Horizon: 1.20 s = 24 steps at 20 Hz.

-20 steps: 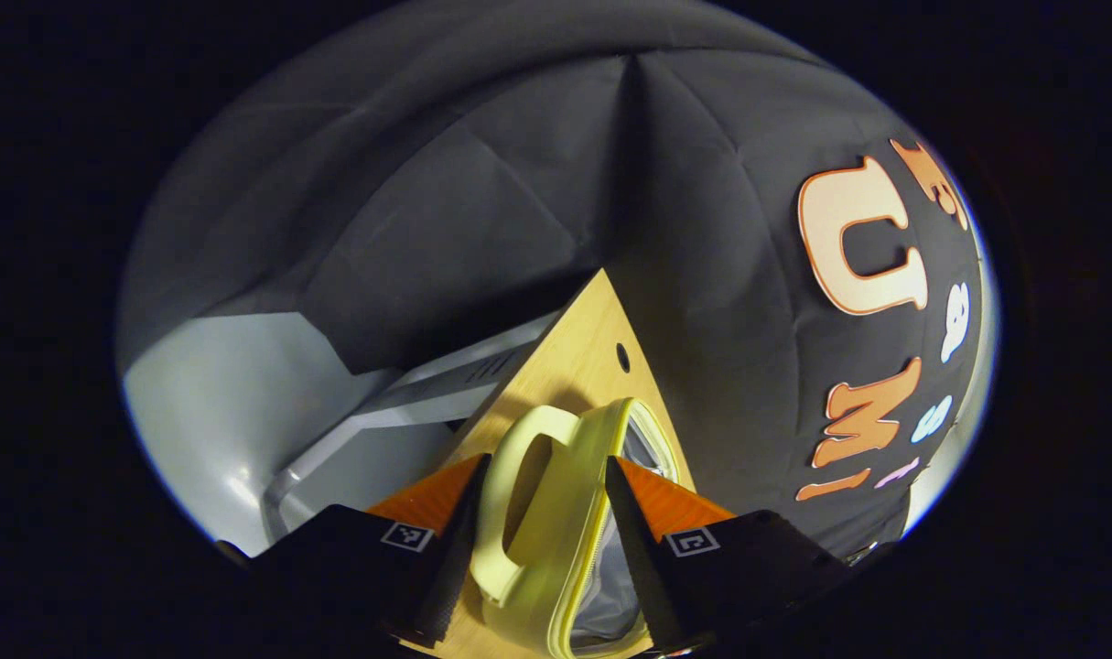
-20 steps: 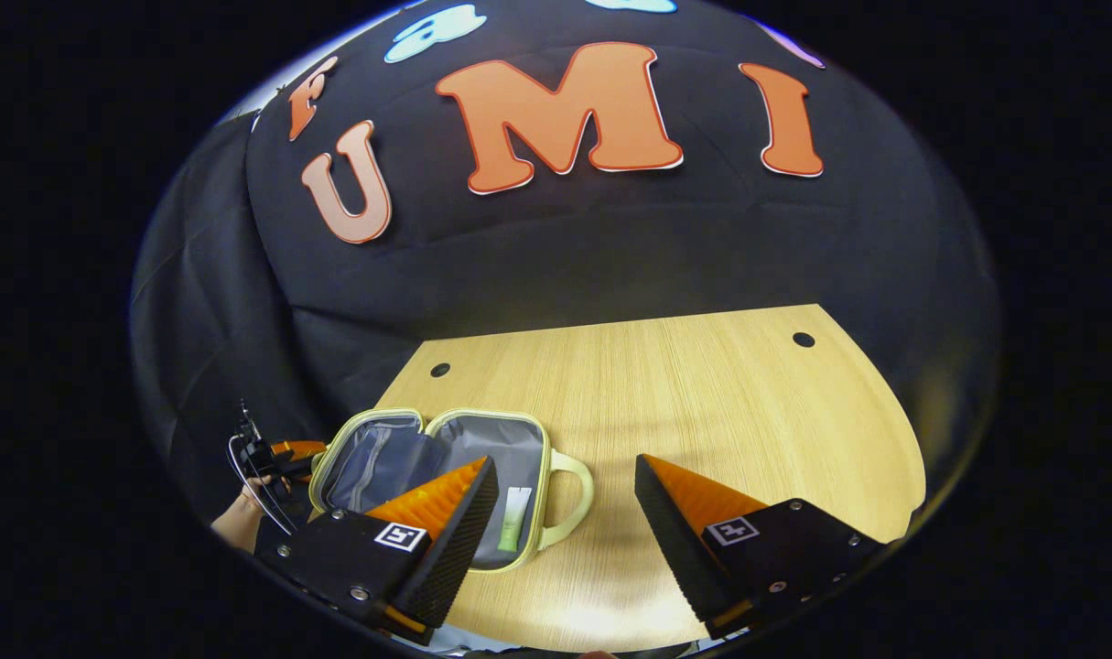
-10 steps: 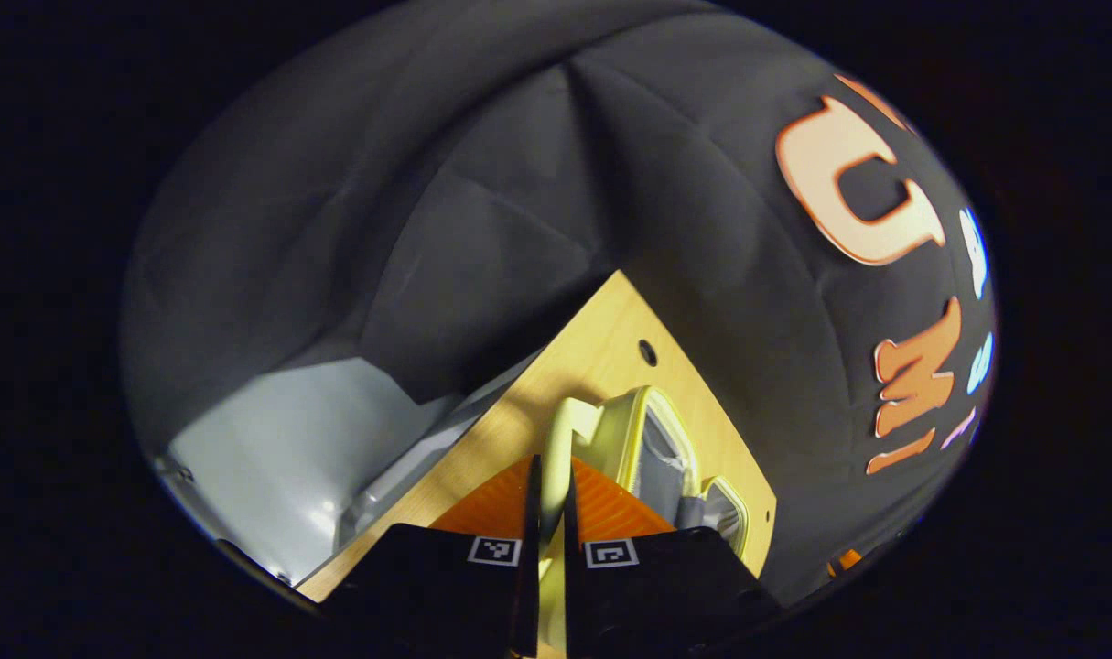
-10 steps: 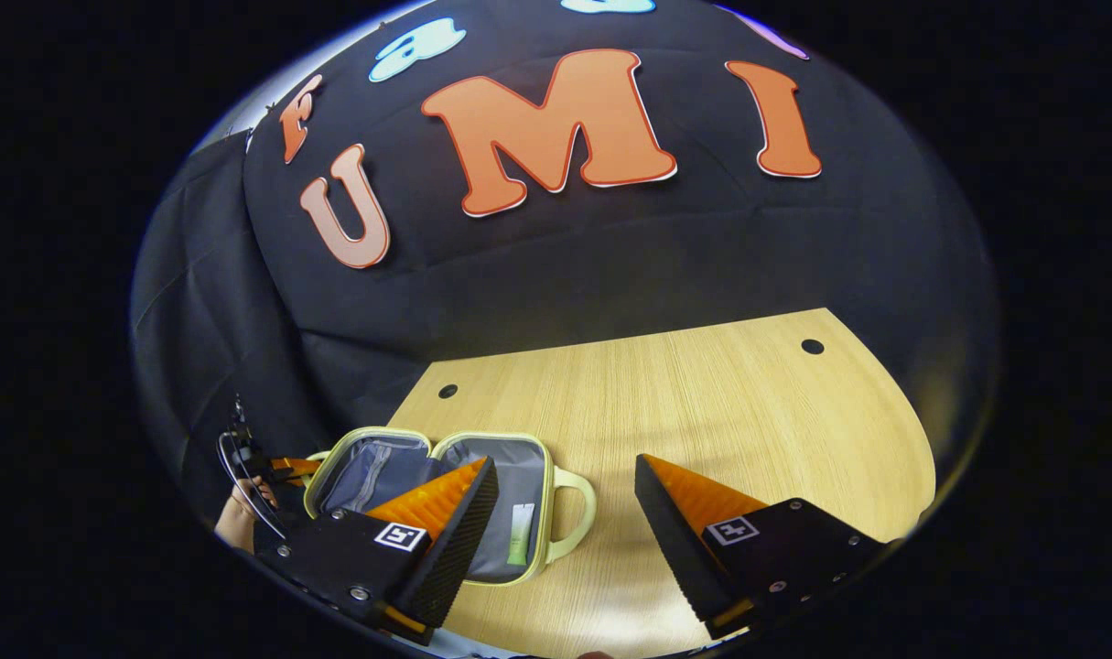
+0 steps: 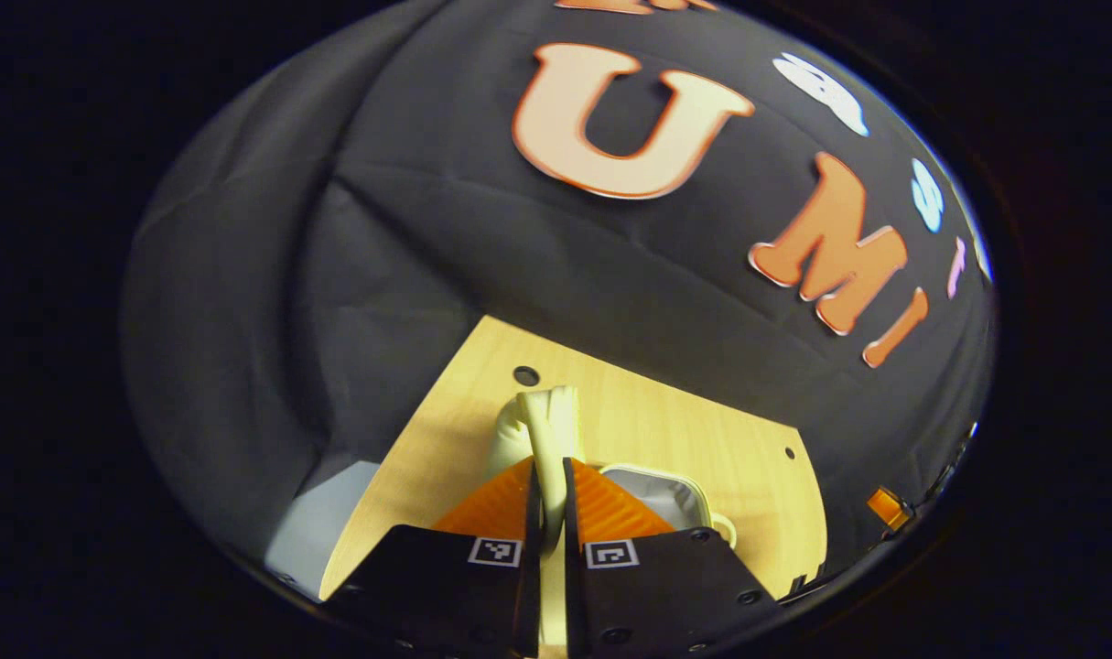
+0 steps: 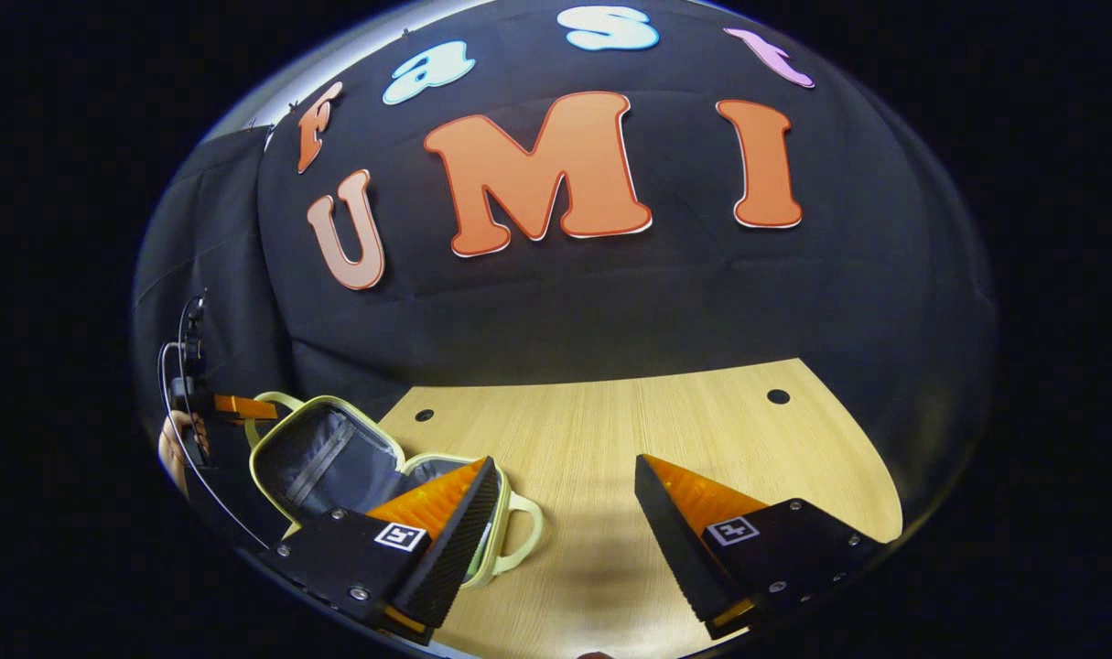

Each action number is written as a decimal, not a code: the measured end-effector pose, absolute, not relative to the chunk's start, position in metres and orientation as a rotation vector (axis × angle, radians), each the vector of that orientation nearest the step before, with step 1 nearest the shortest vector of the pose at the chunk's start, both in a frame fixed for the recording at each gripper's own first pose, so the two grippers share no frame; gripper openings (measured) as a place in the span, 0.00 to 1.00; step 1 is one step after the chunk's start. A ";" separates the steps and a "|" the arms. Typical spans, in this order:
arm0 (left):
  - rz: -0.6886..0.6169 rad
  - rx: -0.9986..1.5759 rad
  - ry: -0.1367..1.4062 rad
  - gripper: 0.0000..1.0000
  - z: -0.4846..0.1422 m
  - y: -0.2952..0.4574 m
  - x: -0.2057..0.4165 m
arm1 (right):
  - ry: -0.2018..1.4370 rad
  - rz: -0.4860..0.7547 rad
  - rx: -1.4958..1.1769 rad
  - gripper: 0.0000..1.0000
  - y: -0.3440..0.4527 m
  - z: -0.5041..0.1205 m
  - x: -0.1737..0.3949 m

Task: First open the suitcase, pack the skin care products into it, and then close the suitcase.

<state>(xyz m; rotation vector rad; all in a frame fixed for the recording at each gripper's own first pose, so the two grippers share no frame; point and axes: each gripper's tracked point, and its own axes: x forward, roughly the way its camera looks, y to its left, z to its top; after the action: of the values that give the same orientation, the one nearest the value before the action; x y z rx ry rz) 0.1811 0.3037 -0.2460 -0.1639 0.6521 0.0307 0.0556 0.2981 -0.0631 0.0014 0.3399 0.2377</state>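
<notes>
In the left gripper view, we see the left claw (image 5: 548, 476) pressed together on the pale yellow handle (image 5: 548, 423) of the suitcase lid; both fingers squeeze the handle between them, and the handle stands up above the fingertips. Behind the claw lies the wooden table (image 5: 665, 430), with a small dark hole (image 5: 525, 375) near its far corner. To the right of the fingers, we see part of the lower half of the suitcase (image 5: 670, 490) with its grey lining, resting on the table.

In the right gripper view, the right claw (image 6: 565, 476) is spread wide and holds nothing. It hangs above the table (image 6: 665, 458). The small yellow suitcase (image 6: 336, 458) lies at the left side of the table, near the table edge. Its lid (image 6: 322, 448) is lifted and tilted, about half way up, and the grey inside with a zipper strip faces us. The other handle (image 6: 523, 531) of the lower half points toward the middle of the table, just beside the left finger of the right claw. At the far left, a hand (image 6: 176, 444) holds the left claw at the handle of the lid. We cannot tell from these views what lies inside the lower half, because the finger of the right claw covers it.
</notes>
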 end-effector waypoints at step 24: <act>-0.214 0.179 0.944 0.11 -0.421 -0.024 0.147 | 0.361 0.113 0.056 0.96 0.093 -0.082 0.037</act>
<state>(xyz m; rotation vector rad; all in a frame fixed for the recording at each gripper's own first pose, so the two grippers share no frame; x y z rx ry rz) 0.1473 -0.0238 -0.4209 0.1792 0.9437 -0.2143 0.0374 0.0933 -0.0823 0.0565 0.3615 0.1130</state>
